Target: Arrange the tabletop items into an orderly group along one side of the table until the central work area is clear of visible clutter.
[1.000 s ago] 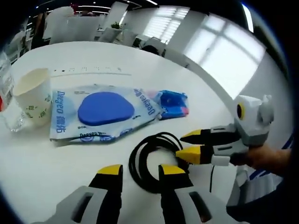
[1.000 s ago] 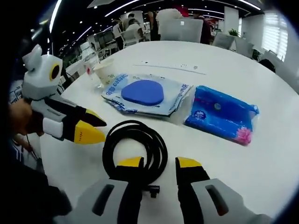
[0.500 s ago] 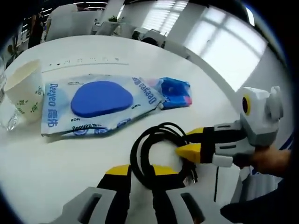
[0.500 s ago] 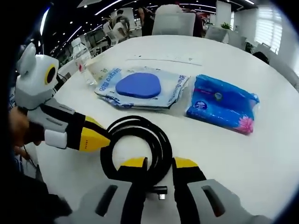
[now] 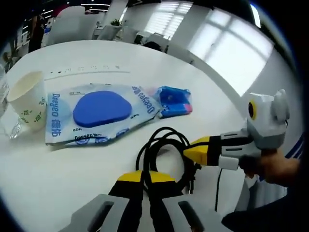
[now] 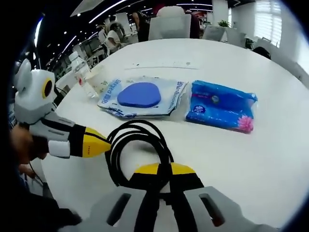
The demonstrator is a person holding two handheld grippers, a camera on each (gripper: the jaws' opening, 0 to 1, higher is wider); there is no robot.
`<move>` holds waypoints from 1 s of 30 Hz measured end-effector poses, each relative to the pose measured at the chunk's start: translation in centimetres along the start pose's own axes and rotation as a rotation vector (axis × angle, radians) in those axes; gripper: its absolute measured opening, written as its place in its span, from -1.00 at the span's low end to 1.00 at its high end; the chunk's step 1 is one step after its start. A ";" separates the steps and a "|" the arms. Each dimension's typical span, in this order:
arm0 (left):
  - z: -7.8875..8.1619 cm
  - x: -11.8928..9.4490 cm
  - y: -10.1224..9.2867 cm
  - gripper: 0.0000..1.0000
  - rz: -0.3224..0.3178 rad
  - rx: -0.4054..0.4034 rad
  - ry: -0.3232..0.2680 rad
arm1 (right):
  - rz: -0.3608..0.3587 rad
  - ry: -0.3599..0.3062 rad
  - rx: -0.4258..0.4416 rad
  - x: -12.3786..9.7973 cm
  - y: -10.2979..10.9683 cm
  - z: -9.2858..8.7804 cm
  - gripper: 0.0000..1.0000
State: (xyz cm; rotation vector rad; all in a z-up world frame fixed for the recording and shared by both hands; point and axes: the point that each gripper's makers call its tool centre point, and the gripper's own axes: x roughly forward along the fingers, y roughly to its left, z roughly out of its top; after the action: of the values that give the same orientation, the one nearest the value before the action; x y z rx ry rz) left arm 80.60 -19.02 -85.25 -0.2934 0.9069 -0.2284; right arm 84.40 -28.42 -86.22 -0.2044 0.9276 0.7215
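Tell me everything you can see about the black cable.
The black cable is a thick, smooth cord, rubbery in look, wound into a loose coil of a few loops. It lies on the white table, on the near side of the wipes pack, apart from it. A small plug end shows near the right gripper, whose jaws are shut on the coil. The left gripper clamps the opposite side of the coil. In the left gripper view the loops look partly raised.

Open-plan office, bright blinded windows (image 5: 227,53), ceiling strip lights (image 6: 104,10), grey chairs (image 6: 166,26) beyond white table (image 6: 285,145)
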 end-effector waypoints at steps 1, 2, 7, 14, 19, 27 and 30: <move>0.1 -0.3 -0.2 -1.00 0.002 0.006 -0.003 | 0.001 -0.006 0.006 -0.3 0.1 0.1 -0.99; -0.1 -0.2 0.2 -1.00 -0.002 0.000 -0.003 | 0.001 -0.011 0.013 -0.6 0.1 0.2 -0.99; 0.5 -1.0 -0.6 -1.00 -0.008 0.000 -0.024 | 0.004 -0.031 0.020 -1.7 0.2 0.7 -0.99; 2.2 -2.1 -2.1 -1.00 -0.022 0.035 -0.068 | -0.002 -0.071 0.055 -3.6 -0.3 2.1 -0.99; 3.1 -2.0 -2.6 -1.00 -0.030 0.045 -0.078 | -0.005 -0.080 0.069 -4.2 -1.0 2.8 -0.99; 3.8 -0.7 -3.2 -1.00 -0.046 0.031 -0.066 | -0.008 -0.071 0.099 -4.5 -2.2 3.0 -0.99; 3.7 -0.1 -3.5 -1.00 -0.054 0.026 -0.044 | -0.010 -0.058 0.109 -4.2 -2.8 2.6 -0.99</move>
State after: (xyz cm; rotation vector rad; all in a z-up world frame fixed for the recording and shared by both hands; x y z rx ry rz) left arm 83.22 -21.64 -81.81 -0.2985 0.8522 -0.2822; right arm 86.32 -31.34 -81.70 -0.0913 0.9070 0.6621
